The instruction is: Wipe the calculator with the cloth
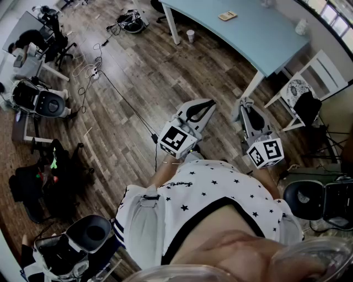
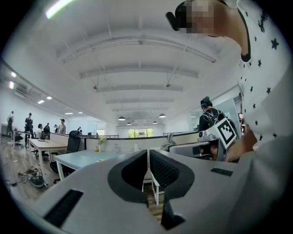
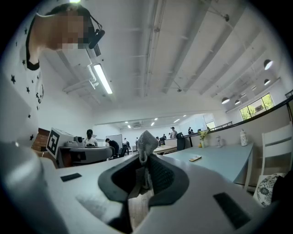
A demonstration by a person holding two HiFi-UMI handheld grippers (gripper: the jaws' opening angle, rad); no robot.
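Note:
The calculator [image 1: 227, 15] is a small tan slab lying on the light blue table [image 1: 259, 38], far ahead of both grippers. The right gripper view shows the calculator [image 3: 195, 158] on the tabletop to the right. My right gripper [image 1: 245, 104] is held near the person's body, shut on a grey knitted cloth [image 3: 145, 139] that sticks up between its jaws. My left gripper [image 1: 205, 104] hangs beside it, also well short of the table. Its jaws are shut with nothing between them, and its pads [image 2: 160, 169] meet.
A white cup [image 1: 191, 36] stands on the wooden floor by a table leg. A white chair [image 1: 311, 77] sits right of the table. Cables [image 1: 91, 69], office chairs [image 1: 47, 102] and black bags [image 1: 44, 182] crowd the left. A white bottle [image 1: 301, 26] stands on the table.

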